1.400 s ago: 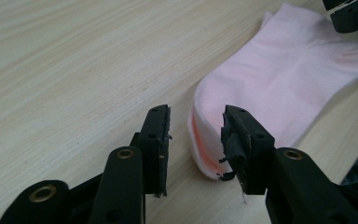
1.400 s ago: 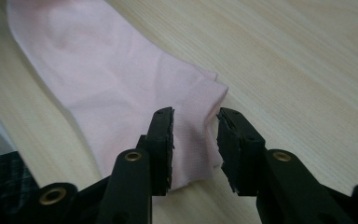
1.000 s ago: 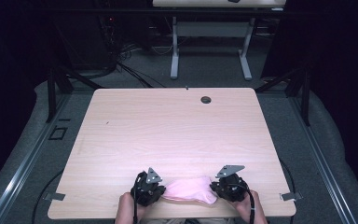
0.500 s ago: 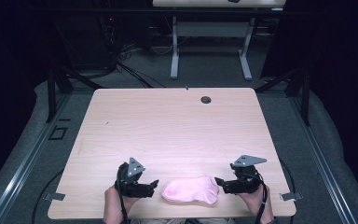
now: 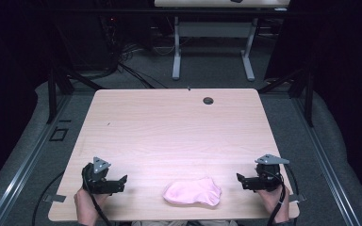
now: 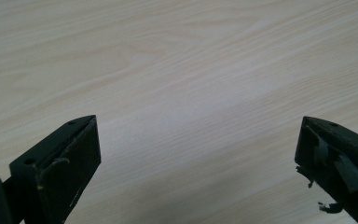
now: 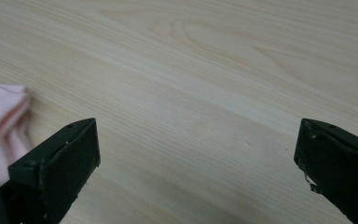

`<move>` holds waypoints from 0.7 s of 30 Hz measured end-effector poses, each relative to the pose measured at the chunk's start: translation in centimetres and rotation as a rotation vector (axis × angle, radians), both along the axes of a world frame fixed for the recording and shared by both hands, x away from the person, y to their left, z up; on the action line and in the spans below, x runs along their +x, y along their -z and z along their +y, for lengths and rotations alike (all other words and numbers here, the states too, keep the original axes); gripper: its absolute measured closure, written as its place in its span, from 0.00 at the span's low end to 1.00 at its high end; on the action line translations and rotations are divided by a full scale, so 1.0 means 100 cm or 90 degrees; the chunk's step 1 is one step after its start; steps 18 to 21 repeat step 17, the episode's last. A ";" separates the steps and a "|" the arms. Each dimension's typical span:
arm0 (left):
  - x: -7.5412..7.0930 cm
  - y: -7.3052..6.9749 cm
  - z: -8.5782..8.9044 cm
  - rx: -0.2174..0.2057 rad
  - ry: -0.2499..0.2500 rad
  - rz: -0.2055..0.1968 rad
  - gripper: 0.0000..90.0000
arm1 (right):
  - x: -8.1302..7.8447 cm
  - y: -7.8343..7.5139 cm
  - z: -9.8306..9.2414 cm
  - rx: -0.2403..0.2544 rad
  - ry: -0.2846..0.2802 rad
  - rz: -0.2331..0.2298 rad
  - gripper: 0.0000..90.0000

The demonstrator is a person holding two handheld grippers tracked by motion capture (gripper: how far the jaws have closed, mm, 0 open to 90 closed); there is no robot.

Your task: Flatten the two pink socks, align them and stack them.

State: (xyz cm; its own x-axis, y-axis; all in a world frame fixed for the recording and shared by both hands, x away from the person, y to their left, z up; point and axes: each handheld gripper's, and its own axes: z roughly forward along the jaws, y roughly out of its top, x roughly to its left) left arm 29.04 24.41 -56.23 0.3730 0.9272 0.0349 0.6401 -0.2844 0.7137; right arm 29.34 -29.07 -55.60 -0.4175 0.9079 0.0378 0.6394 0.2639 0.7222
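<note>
- Pink sock (image 5: 193,192) is lying loose near the front edge of the wooden table (image 5: 169,127), roughly midway between the two hands and touching neither.
- Left gripper (image 5: 121,182) sits off to the sock's left, jaws spread wide after just opening, nothing but bare wood between them in the left gripper view.
- Right gripper (image 5: 240,181) is off to the sock's right, same deal: jaws have just been opening and are empty. The right gripper view catches a bit of pink fabric at its left edge, beside the jaw, not in it.
- Looks to me like the let-go step: the sock is set down and folded over itself, hands clear.
- If there's more to do, either claw has to swing back inward and pinch an edge of the fabric low against the table.
</note>
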 end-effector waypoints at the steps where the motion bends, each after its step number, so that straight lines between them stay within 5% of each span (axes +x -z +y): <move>1: 0.001 0.003 0.003 0.001 -0.005 0.004 0.00 | 0.001 0.003 -0.003 -0.005 0.006 0.002 0.00; 9: 0.010 0.022 0.014 -0.013 -0.013 0.019 0.00 | 0.011 0.026 -0.019 -0.023 0.042 0.037 0.00; 15: 0.015 0.031 0.018 -0.020 -0.017 0.009 0.00 | 0.010 0.034 -0.021 -0.021 0.055 0.002 0.00; 21: 0.018 0.031 0.018 -0.020 -0.017 0.011 0.00 | 0.010 0.034 -0.020 -0.019 0.053 -0.001 0.00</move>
